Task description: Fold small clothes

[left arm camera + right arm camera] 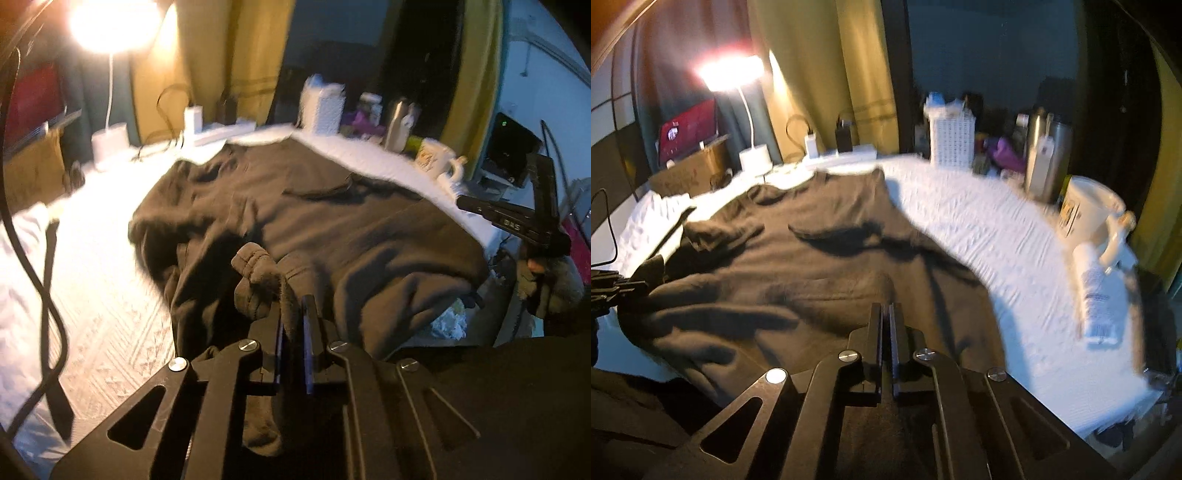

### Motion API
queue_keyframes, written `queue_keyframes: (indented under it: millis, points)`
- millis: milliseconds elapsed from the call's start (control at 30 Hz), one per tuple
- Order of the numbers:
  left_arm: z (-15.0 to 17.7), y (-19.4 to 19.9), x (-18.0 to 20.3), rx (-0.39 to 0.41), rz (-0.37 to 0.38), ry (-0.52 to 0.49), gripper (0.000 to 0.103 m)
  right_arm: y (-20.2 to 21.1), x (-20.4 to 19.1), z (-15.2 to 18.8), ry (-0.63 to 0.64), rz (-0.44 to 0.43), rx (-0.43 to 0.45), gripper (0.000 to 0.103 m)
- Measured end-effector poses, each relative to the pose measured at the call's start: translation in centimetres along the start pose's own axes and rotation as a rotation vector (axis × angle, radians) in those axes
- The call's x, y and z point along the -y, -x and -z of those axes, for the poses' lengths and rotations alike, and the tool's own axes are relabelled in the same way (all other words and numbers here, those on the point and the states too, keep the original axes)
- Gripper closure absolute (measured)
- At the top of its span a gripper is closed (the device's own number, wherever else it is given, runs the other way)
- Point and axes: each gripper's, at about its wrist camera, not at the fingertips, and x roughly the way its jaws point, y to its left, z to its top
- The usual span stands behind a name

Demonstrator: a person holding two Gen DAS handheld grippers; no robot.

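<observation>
Left tool [293,306] pinching dark garment [314,221] hem, right tool [885,314] closed

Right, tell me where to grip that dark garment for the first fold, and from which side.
Grip the dark garment along its near hem, coming from the near edge of the white-covered table; it lies spread flat, hem toward the person. The left gripper already pinches a bunched corner, and the right gripper is shut at the hem's other end, apparently on it.
</observation>
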Motion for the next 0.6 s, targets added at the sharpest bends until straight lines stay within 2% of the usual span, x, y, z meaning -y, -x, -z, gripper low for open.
queue_keyframes:
  millis: [133, 233, 333, 367, 500, 600]
  points:
    - [-1.1, 2.5, 0.9, 0.07, 0.014, -0.017, 0.097, 2.7, 0.2, -1.5, -0.001, 0.005, 0.083, 0.103]
    - [-1.9, 4.3, 1.7, 0.119, 0.009, -0.047, 0.097, 3.8, 0.4, -2.3, 0.006, 0.007, 0.107, 0.103]
    - [-2.1, 4.5, 2.1, 0.127, 0.001, -0.059, 0.097, 2.8, 1.3, -1.8, -0.023, 0.02, 0.073, 0.103]
    - [-2.0, 4.3, 2.1, 0.123, -0.005, -0.062, 0.097, 1.7, 1.7, -1.3, -0.05, 0.004, 0.038, 0.103]
    - [-1.2, 2.0, 1.3, 0.069, -0.043, -0.051, 0.097, -1.9, 0.8, 1.0, -0.041, 0.0, -0.087, 0.102]
    - [-0.2, 0.1, 0.3, 0.008, -0.061, -0.023, 0.097, -3.5, -0.3, 2.1, -0.01, -0.013, -0.126, 0.102]
